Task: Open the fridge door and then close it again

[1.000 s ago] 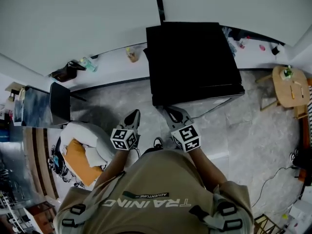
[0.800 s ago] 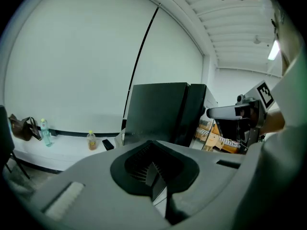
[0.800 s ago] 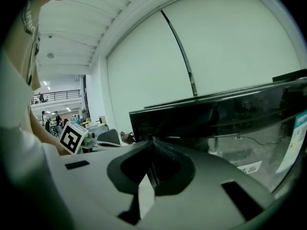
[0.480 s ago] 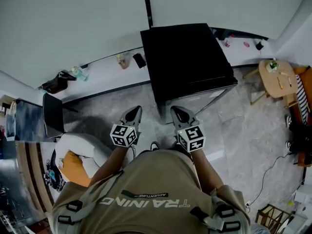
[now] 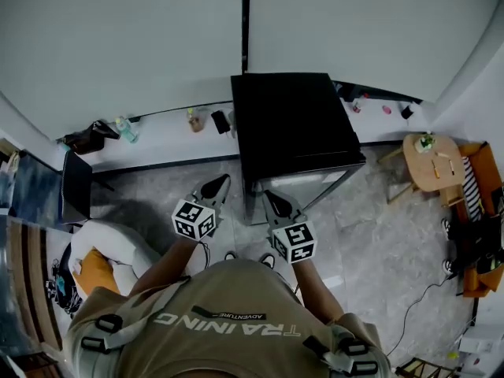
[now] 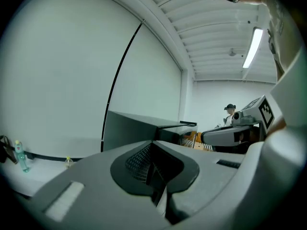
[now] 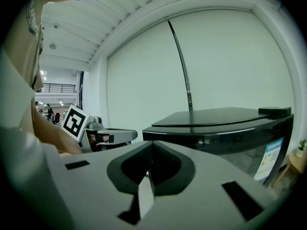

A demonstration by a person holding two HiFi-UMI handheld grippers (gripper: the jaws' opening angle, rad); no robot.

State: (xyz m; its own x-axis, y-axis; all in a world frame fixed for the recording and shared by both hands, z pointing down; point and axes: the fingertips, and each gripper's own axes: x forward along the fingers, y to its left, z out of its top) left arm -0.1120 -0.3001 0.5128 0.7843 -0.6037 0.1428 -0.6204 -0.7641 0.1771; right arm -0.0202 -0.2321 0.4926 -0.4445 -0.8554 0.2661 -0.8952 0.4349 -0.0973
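Observation:
A low black fridge [image 5: 295, 124] stands against the white wall, its door [image 5: 309, 186] closed and facing me. My left gripper [image 5: 215, 188] is shut and empty, held in the air just left of the fridge's front corner. My right gripper [image 5: 272, 203] is also shut and empty, right before the door, not touching it. In the left gripper view the fridge [image 6: 136, 127] lies ahead beyond the closed left gripper [image 6: 154, 170], with the right gripper [image 6: 229, 134] to its right. In the right gripper view the fridge [image 7: 225, 123] is ahead right of the closed right gripper [image 7: 151, 169], with the left gripper [image 7: 109, 137] at left.
A low white ledge [image 5: 165, 136] along the wall carries a bottle [image 5: 124, 129], a dark bag [image 5: 85, 138] and small items. A round wooden table [image 5: 429, 164] stands at right, a dark chair [image 5: 75, 186] and a white and orange cushion [image 5: 106, 250] at left. Cables lie on the floor at lower right.
Both grippers have risen in front of the fridge, the left more than the right. They stay shut and empty. The head view has shifted and takes in more of the wall.

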